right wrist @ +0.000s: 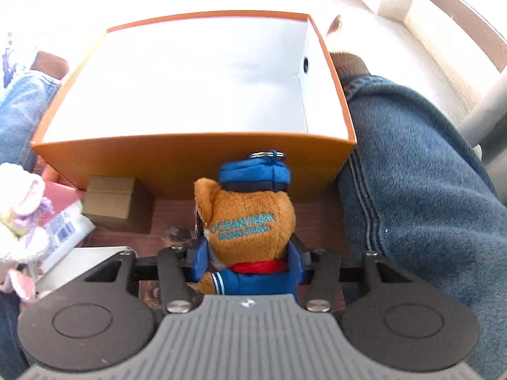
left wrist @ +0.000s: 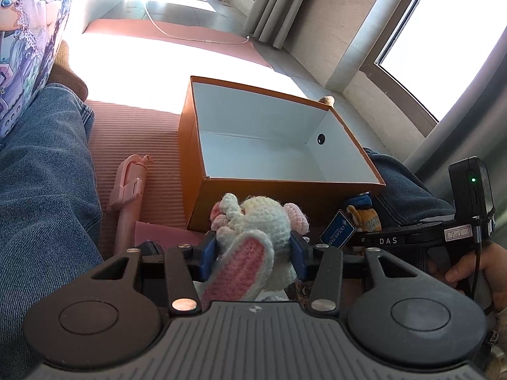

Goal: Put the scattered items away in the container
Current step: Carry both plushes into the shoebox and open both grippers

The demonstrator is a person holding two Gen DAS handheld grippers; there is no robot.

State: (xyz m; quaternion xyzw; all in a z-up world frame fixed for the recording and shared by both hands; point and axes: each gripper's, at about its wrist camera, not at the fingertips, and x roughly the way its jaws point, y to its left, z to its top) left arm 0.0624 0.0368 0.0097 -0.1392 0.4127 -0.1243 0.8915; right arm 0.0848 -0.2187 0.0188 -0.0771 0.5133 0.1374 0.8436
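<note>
The left gripper (left wrist: 253, 258) clamps a soft crocheted bunny (left wrist: 253, 231) just short of the orange cardboard box's (left wrist: 285, 196) near wall, toward its left corner. The right gripper (right wrist: 250, 264) squeezes a plush bear (right wrist: 250, 221), upright, before the same wall's right half (right wrist: 190, 161). The open white box interior lies straight ahead and above both; each must rise over the rim.

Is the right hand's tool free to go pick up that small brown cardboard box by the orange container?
Probably not yet: the right gripper already clamps a bear keychain; the cardboard box itself lies uncovered.
</note>
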